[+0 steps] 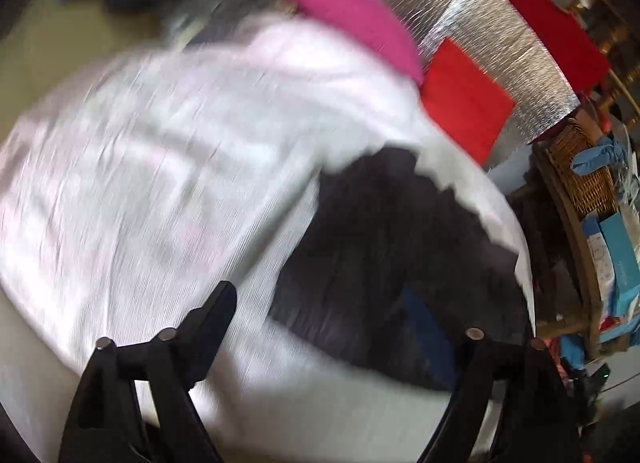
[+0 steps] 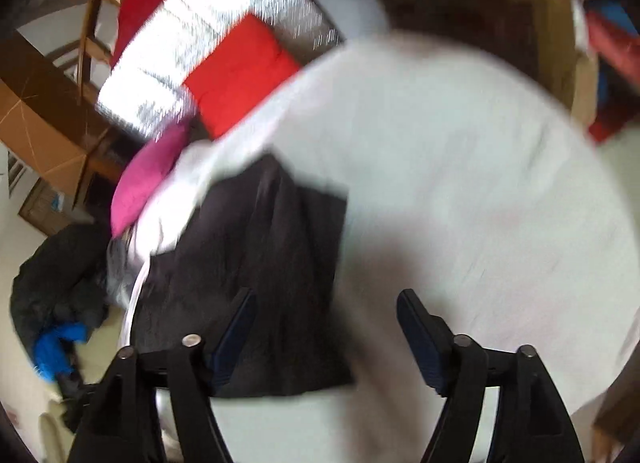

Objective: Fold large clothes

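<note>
the dark garment [image 2: 256, 271] lies folded on the white round counter [image 2: 480, 183], so it seems done. a pale garment [image 1: 160, 167] beside it seems still unfolded. left hand-held gripper [image 1: 344, 327] and right hand-held gripper [image 2: 326, 303] both stand apart, empty.

Round white table [image 2: 480, 183]: dark folded garment [image 2: 272, 271], white cloth [image 1: 160, 151] on top.

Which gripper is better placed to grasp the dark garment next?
Probably right: the right gripper is open with the dark garment directly under its left finger. The left gripper is near too.
</note>
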